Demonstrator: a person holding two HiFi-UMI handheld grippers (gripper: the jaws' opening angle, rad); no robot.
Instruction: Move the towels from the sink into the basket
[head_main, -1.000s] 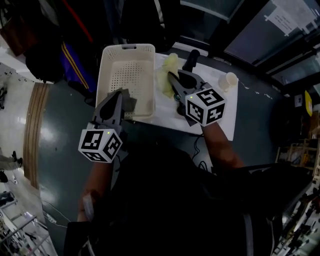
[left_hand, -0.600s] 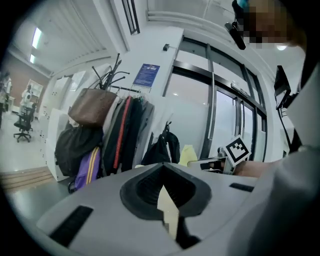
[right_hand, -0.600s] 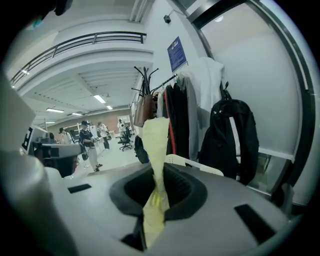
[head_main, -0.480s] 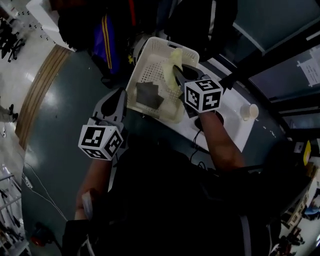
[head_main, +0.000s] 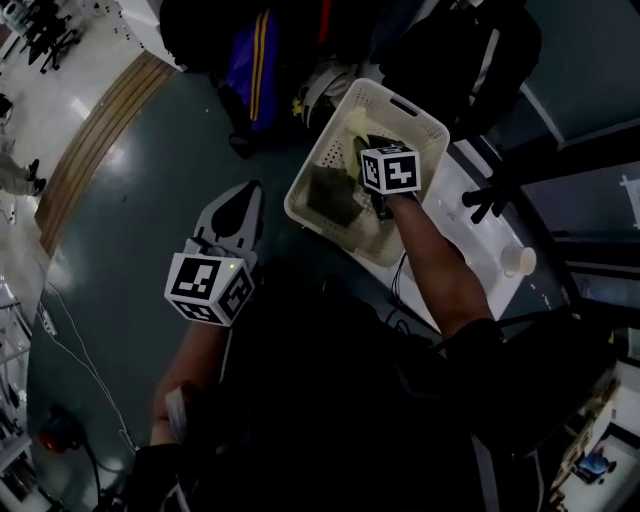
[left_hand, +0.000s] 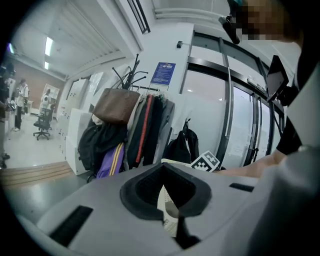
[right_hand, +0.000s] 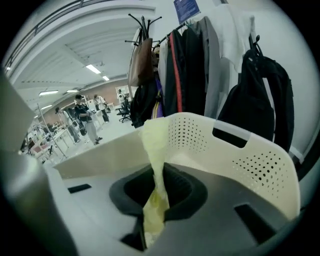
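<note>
1. You are standing over a white table (head_main: 468, 205), looking steeply down. A cream basket (head_main: 322, 222) with perforated walls is sitting at the table's left end.
2. Your right tongs (right_hand: 154, 212) are reaching down into the basket, and your bare forearm (head_main: 430, 260) is stretching across its near rim.
3. The right tongs are gripping a pale yellow towel (right_hand: 152, 145). The jaws are standing narrow and pressing on the cloth, which is rising from between them in a twisted strip toward the basket's far wall.
4. From your head camera, the yellow towel is bunching up inside the basket against its far left side, just past the tips of the right tongs.
5. A dark gray towel (head_main: 335, 192) is lying crumpled on the basket's floor, toward the near left corner. It is just beside the right tongs; you cannot tell whether the two are touching.
6. Your left tongs (head_main: 254, 190) are hanging outside the basket, to its left, above the gray floor (head_main: 130, 200). They are pointing roughly level toward the basket.
7. The jaws of the left tongs are drawn together with nothing between them; only a piece of the basket's wall is showing through the opening behind the pads.
8. A paper cup (head_main: 518, 262) is standing near the table's right end, well apart from the basket.
9. Coats and bags (left_hand: 131, 127) are hanging on a rack beyond the basket.
</note>
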